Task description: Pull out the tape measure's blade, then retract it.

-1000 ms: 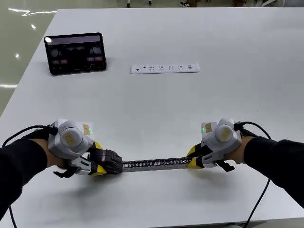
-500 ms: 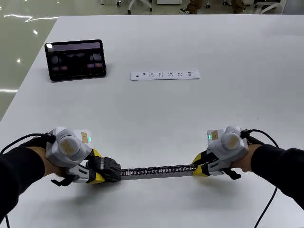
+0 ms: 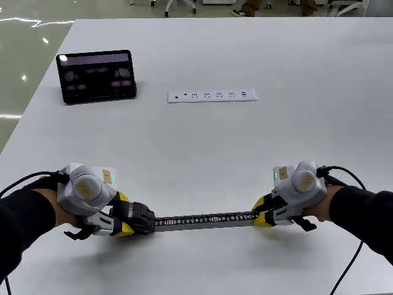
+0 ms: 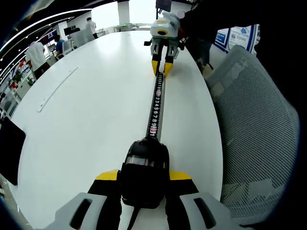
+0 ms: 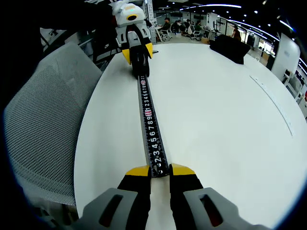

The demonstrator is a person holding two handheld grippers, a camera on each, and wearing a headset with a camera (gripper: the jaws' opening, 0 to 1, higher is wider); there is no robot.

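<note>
Head view: left gripper clamps the tape measure, right gripper pinches the blade tip. Pulling out looks mostly done; retracting remains.

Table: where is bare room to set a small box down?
Bare: the stretch between the power strip and the blade, and right of the strip. Crowded: the near edge, along the blade between left gripper and right gripper.
</note>
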